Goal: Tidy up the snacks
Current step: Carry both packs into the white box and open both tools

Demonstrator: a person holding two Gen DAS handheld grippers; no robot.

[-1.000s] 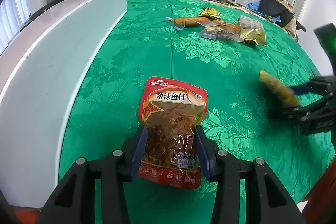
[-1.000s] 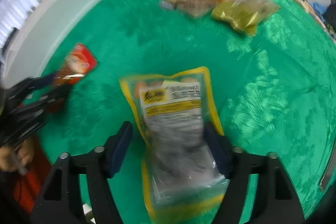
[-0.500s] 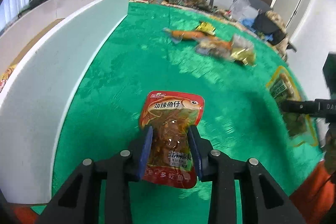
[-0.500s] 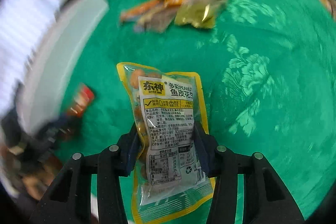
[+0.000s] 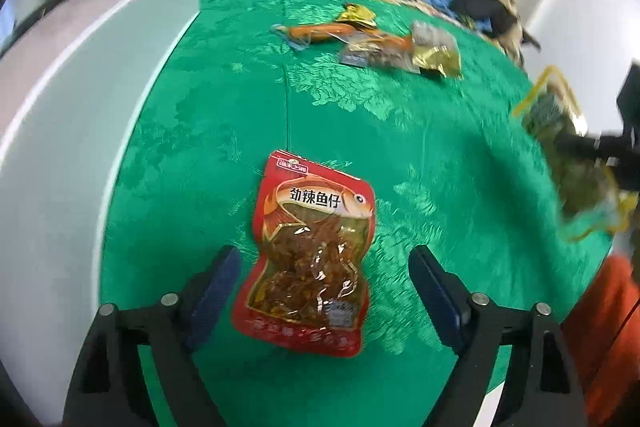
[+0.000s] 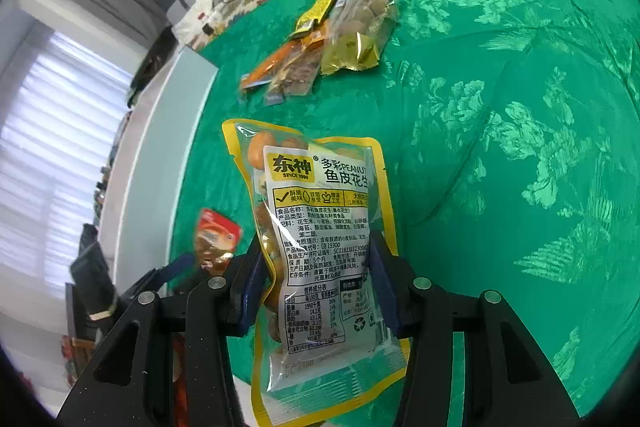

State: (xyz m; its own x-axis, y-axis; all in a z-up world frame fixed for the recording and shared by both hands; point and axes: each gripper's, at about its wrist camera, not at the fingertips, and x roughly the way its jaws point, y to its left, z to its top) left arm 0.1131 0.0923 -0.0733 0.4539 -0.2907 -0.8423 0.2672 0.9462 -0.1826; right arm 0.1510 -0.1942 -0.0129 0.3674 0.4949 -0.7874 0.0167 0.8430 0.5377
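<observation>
1. Left wrist view: the left gripper point(image 5: 324, 283) has just been opening, and its blue pads now stand wide, clear of the red fish snack packet point(image 5: 314, 255) that lies between them on the green tablecloth point(image 5: 420, 131). A white box wall point(image 5: 100, 95) closes off the left side; open cloth runs ahead to a far pile of snacks point(image 5: 384, 41). The red packet reads "劲辣鱼仔" (its bottom line is too blurred to read). At the right edge the yellow peanut packet point(image 5: 568, 155) is smeared and cut off.

2. Right wrist view: the right gripper point(image 6: 316, 269) is clamped on the yellow peanut packet point(image 6: 320, 247), pads pressing both sides, the packet held up off the green tablecloth point(image 6: 520, 107). Wide bare cloth lies to the right; the white box wall point(image 6: 160, 163) borders the left. The label reads "东神 SINCE 1990", "PEANUT" and "鱼皮花生" (the right end is cut by a fold). The red fish snack packet point(image 6: 216, 239) shows partly behind a finger, with the snack pile point(image 6: 328, 39) beyond.
</observation>
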